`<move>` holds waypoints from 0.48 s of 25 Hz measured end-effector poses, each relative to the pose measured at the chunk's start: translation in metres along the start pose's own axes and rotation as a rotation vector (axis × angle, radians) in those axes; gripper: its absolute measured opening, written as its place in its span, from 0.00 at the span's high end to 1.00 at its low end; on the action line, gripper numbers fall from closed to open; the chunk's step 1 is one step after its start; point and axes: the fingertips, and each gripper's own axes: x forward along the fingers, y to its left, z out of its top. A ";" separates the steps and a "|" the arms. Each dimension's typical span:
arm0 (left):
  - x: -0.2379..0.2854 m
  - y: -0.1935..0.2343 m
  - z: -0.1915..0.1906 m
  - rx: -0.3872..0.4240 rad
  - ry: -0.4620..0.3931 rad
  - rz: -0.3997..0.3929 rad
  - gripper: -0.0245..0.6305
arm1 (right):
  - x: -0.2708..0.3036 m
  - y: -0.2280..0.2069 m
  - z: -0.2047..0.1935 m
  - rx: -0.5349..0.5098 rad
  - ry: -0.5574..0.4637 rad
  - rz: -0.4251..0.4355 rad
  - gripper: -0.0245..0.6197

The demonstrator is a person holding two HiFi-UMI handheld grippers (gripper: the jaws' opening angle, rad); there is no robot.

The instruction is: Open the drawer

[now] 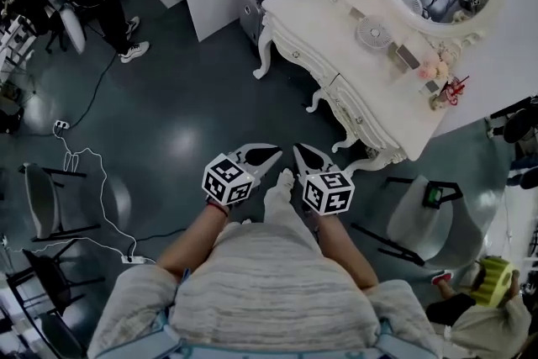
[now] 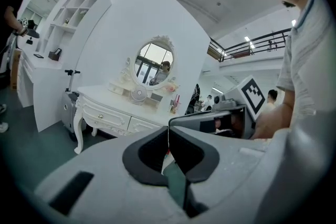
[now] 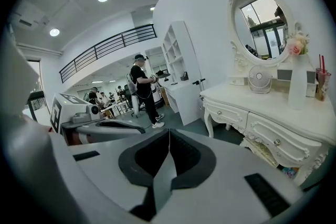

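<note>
With jaws clenched and empty, the left gripper (image 1: 267,152) and right gripper (image 1: 304,154) are well apart from the drawer (image 1: 349,109), which lies ahead-right under the surface's (image 1: 313,11) front edge, nearer the right.

The left gripper (image 1: 267,154) was held just beside the right gripper (image 1: 303,152), both pointing forward, each with its jaws pressed together on nothing.

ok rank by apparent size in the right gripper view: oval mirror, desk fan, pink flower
1. oval white-framed mirror
2. small round white desk fan
3. pink flower
All stand about equally far, so the order holds.
</note>
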 end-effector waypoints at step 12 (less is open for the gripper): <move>0.102 0.071 0.054 -0.011 0.012 -0.016 0.94 | 0.061 -0.098 0.054 0.020 0.024 -0.004 0.95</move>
